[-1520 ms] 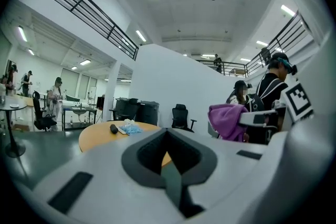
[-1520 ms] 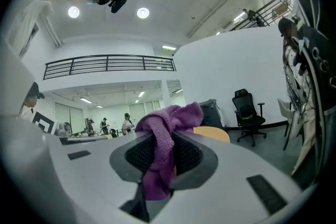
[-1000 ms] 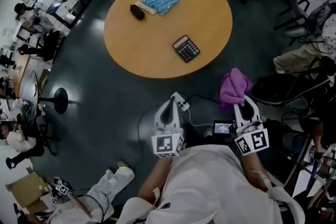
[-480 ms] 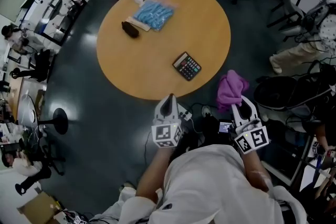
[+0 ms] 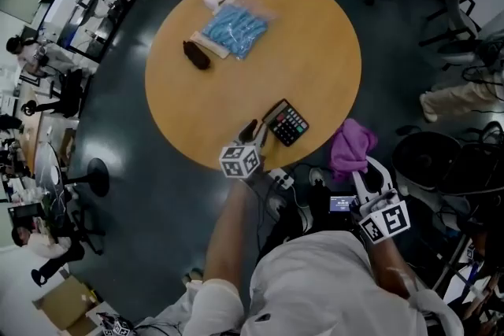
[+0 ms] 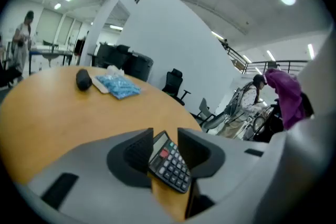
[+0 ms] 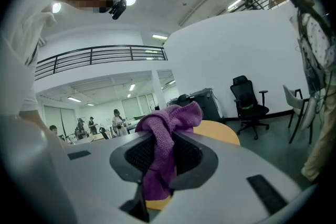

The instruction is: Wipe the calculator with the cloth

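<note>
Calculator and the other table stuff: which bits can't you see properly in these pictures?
- calculator: key labels too small, head view. In the left gripper view it shows in the gap between the jaws of the left gripper, which have just been opening and hide its sides. Touching or not, unclear.
- dark object: too small to identify, head view.
- purple cloth: the pinched part hides behind the jaws of the right gripper, right gripper view.

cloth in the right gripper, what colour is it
Purple. The cloth shows best in the right gripper view.
</note>
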The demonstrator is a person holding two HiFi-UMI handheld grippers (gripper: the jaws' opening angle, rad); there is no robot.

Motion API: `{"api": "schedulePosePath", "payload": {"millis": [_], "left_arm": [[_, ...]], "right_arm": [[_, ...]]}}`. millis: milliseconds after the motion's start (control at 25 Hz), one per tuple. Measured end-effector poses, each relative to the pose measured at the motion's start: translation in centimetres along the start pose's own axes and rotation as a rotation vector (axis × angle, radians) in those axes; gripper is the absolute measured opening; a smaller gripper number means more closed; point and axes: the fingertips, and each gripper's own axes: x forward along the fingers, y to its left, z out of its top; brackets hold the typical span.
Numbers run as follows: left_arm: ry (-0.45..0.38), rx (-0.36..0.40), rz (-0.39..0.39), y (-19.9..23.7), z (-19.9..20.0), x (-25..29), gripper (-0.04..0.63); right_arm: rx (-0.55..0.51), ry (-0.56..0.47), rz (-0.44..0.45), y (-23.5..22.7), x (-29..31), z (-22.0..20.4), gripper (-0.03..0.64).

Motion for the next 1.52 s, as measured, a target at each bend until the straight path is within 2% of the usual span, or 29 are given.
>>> {"api": "schedulePosePath", "payload": {"millis": [120, 200, 320, 400, 560, 640, 720, 800, 880, 1000, 1080, 1160, 1320, 1520], "left_arm": [[0.097, -0.116, -0.001, 3.1, -1.4, 3.9, 0.16], [0.144, -0.147, -0.002, 4.2, -2.5, 5.5, 0.16], [0.229, -0.155, -0.047, 4.3, -4.6, 7.1, 0.16], [0.246, -0.169, -0.059, 4.2, -5.2, 7.8, 0.16], [0.23, -0.252, -0.091, 3.8, -5.5, 8.7, 0.147], [0.237, -0.234, -0.101, 3.4, -5.9, 8.8, 0.112], [0.226, -0.214, -0.117, 2.9, -6.0, 8.5, 0.096], [0.192, -0.233, -0.153, 2.2, -5.4, 8.1, 0.075], [0.143, -0.286, -0.202, 1.2, -4.4, 7.6, 0.05], [0.078, -0.367, -0.25, -0.2, -4.0, 6.0, 0.048], [0.02, -0.442, -0.273, -1.5, -3.4, 3.9, 0.048], [-0.037, -0.48, -0.288, -3.4, -2.0, 1.2, 0.048], [-0.085, -0.436, -0.301, -8.2, 1.2, -4.7, 0.046], [-0.068, -0.343, -0.36, -13.8, 4.7, -10.2, 0.046]], "right_arm": [[0.018, 0.035, -0.005, -2.1, 0.9, -0.9, 0.086], [0.03, 0.06, -0.015, -3.3, 1.1, -1.7, 0.086], [0.05, 0.088, -0.038, -4.5, 1.0, -2.7, 0.086], [0.059, 0.101, -0.052, -5.0, 1.0, -3.1, 0.086], [0.072, 0.111, -0.063, -5.7, 1.4, -3.4, 0.087], [0.072, 0.109, -0.064, -5.7, 1.4, -3.3, 0.086], [0.07, 0.109, -0.064, -5.6, 1.3, -3.3, 0.086], [0.063, 0.11, -0.064, -5.5, 1.1, -3.3, 0.086], [0.054, 0.11, -0.062, -5.4, 1.0, -3.4, 0.086], [0.046, 0.124, -0.059, -5.2, 0.5, -4.3, 0.086], [0.028, 0.131, -0.053, -5.0, 0.1, -4.5, 0.087], [-0.012, 0.14, -0.038, -4.6, 0.1, -4.3, 0.086], [-0.142, 0.152, 0.008, -3.2, 1.1, -3.7, 0.086], [-0.306, 0.175, 0.064, 0.1, 3.6, -2.9, 0.086]]}}
